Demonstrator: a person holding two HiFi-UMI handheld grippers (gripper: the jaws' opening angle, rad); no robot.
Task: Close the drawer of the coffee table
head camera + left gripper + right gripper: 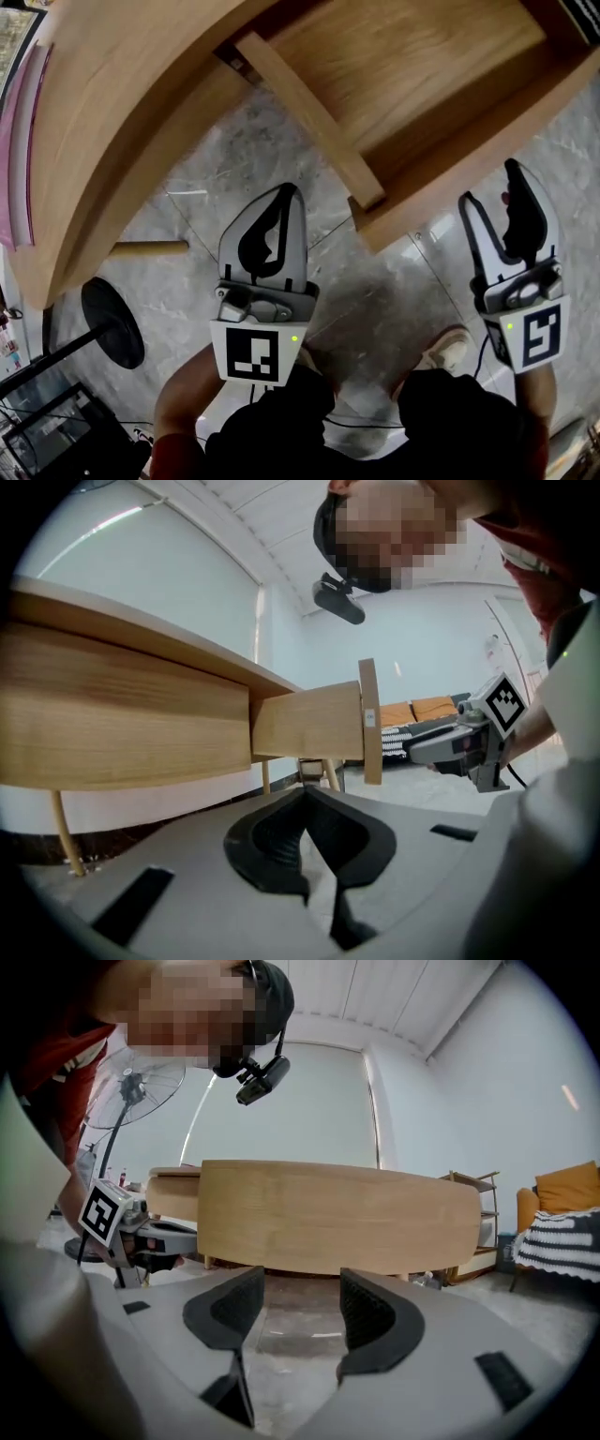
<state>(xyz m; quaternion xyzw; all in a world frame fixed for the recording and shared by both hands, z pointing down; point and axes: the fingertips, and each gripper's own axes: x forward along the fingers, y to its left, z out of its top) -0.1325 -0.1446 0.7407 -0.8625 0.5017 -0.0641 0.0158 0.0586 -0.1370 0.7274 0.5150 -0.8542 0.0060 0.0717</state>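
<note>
- The left tool (305,795) has its jaws pressed together, tip against tip, with nothing pinched.
- The right tool (300,1290) has its jaws spread, and only bare floor (300,1335) shows in the gap.
- Both tools are held about level and low, in front of the person's knees. Neither touches any wood.
- The drawer (403,66) is pulled far out of the surface (103,122), with its empty inside open to the head view.
- The right tool faces the drawer's front panel (337,1215) squarely. The panel fills the view ahead, near the tips but apart from them.
- The left tool sits off the drawer's left corner. It sees the drawer's side wall (305,722) and the front panel edge-on (370,719), so it points across the drawer, not at its face.
- A leg (150,248) of the surface shows over the floor, and a fan base (112,323) stands further left.
- Step in hand, as I judge it: the approach. The closing push has not begun, since the drawer is out and untouched.
- The next move calls for contact on the outer face of the front panel, and the right tool looks better placed for it.
- The push should go straight along the drawer's run toward the surface. Pressing near one end of the panel could skew the drawer and jam it.
- The left tool would have to swing round to face the panel before it could help.
</note>
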